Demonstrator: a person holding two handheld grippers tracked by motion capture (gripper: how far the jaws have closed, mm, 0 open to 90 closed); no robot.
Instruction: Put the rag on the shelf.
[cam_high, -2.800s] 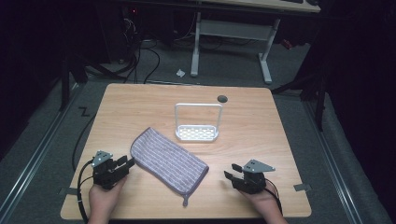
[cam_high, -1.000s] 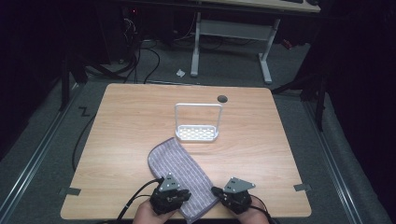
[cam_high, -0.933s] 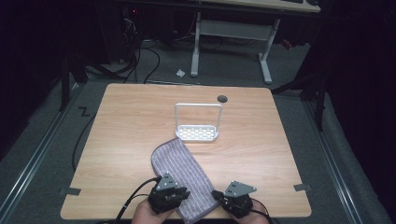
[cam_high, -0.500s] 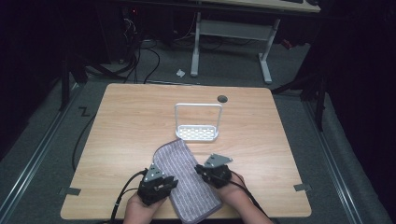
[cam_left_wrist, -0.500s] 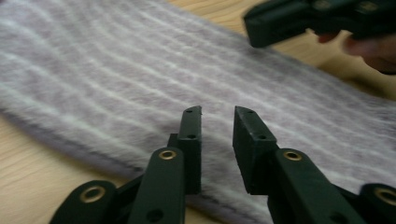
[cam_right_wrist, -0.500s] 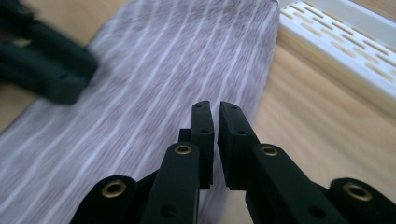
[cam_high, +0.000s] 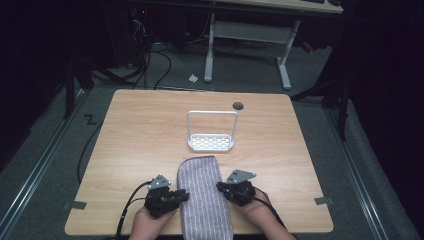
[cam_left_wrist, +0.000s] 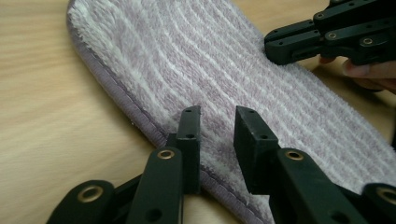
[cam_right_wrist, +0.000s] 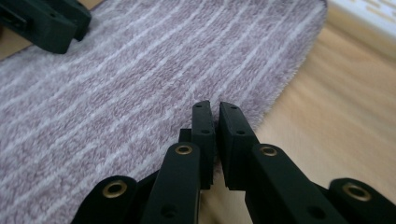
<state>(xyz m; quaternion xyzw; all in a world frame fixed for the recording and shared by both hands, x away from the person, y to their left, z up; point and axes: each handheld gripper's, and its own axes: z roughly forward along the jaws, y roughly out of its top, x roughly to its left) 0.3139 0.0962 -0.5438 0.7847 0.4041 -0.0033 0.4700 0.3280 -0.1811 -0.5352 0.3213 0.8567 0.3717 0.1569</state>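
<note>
Two tools are flanking the soft, limp striped cloth (cam_high: 205, 197) at the tabletop's near edge: left tool (cam_left_wrist: 217, 126) gaping over its hem, right tool (cam_right_wrist: 215, 119) nearly closed, seemingly empty; bound edges are offering the best hold.

Dark room, grey floor (cam_high: 45, 165), white-legged desk (cam_high: 247, 32)

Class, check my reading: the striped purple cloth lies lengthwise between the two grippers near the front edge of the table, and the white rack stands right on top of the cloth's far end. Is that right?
Not quite. The cloth does lie lengthwise between the left gripper and the right gripper, but the white rack stands on the bare table just beyond the cloth's far end, not on it. The high view shows this.
</note>
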